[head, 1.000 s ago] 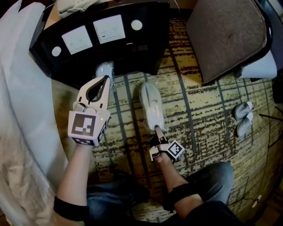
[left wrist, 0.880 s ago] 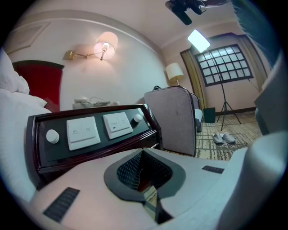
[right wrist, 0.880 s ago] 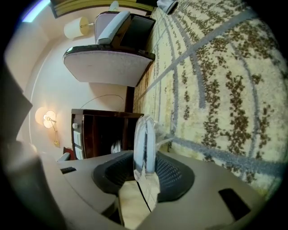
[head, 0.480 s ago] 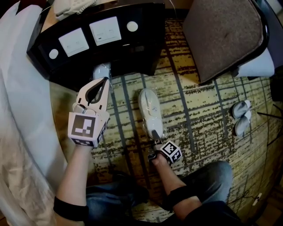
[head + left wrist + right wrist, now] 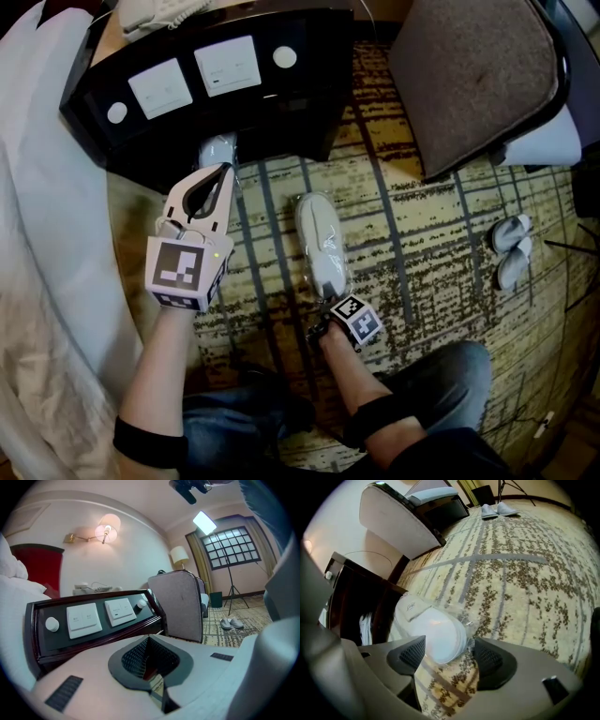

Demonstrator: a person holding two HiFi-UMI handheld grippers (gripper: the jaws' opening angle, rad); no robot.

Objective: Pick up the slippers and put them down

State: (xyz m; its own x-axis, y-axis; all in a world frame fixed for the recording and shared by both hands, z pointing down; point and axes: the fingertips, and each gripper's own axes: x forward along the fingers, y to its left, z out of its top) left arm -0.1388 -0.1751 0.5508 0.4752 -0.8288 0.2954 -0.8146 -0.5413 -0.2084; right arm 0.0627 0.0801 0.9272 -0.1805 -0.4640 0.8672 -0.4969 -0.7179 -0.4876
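The left gripper (image 5: 221,172) hangs in front of the bedside console (image 5: 206,89), jaws clenched tight on nothing, taking no part for now. At the console's foot, half tucked into its dark recess, sits a second white wrapped bundle (image 5: 218,148); I would guess another slipper, but can't be sure.

Out in front of the console, the wrapped slippers (image 5: 319,234) lie flat on the patterned carpet (image 5: 422,225), toe towards the console and heel towards the person. The right gripper (image 5: 449,657) is tipped down at that heel end. Its jaws have just been opening and now stand wide, one on each side of the heel, with the pads clear of the plastic. To me this looks like the letting-go step, the pack being down already. The next move calls for drawing the gripper straight back so that no jaw snags the loose wrapper.

Well off to the console's right lies a loose pair of slippers (image 5: 514,251), untouched.
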